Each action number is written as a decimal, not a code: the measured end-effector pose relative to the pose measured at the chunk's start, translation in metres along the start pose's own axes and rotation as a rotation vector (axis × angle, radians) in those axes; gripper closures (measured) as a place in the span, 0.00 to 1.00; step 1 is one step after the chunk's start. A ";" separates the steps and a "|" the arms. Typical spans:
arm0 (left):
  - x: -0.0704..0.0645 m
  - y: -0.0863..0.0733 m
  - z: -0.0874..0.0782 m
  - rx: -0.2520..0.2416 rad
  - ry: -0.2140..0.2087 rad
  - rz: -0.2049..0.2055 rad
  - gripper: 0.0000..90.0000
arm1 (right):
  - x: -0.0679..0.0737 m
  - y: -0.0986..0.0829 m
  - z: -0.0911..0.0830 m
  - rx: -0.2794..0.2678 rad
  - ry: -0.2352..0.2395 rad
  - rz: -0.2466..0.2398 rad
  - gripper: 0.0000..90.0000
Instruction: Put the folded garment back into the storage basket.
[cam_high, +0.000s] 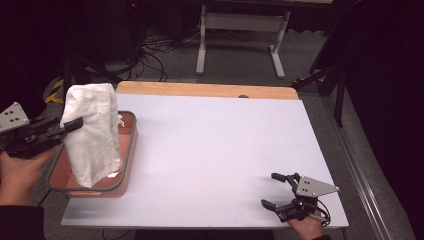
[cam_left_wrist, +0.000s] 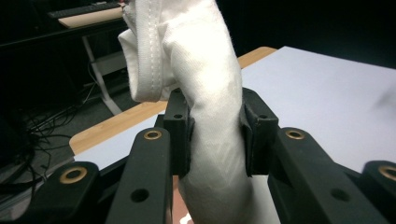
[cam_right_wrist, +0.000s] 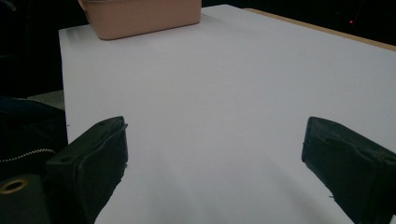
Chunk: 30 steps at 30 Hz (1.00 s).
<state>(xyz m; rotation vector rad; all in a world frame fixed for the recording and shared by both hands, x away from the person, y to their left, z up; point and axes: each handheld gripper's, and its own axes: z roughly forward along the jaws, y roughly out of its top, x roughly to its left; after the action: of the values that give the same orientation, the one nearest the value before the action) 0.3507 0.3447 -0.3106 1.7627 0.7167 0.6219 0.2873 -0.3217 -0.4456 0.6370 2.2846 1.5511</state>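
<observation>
One white cloth (cam_high: 92, 132) is held up above one pink tray (cam_high: 131, 145) at the left edge of the table (cam_high: 220, 150), with its lower end hanging into the tray. It is pinched between the jaws of the left gripper (cam_high: 75, 124), which are closed narrowly on a bunched fold of it (cam_left_wrist: 212, 116). The right gripper (cam_high: 274, 190) is held low near the table's front right corner, its jaws spread wide with nothing between them. Two grippers are counted. No writing or brand can be read anywhere.
</observation>
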 end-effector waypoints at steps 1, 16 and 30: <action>0.001 -0.001 0.001 0.002 0.000 0.003 0.77 | 0.000 0.000 0.000 -0.001 0.001 0.001 0.08; 0.003 -0.021 0.021 0.033 -0.040 -0.007 0.77 | 0.000 0.000 -0.001 0.001 0.002 -0.003 0.08; 0.002 -0.036 0.023 0.061 -0.087 -0.058 0.76 | 0.001 0.000 0.000 0.002 0.003 -0.005 0.08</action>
<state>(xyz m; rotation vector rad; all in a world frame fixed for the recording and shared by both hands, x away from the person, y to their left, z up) 0.3626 0.3394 -0.3514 1.8067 0.7309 0.4856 0.2869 -0.3212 -0.4453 0.6292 2.2883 1.5494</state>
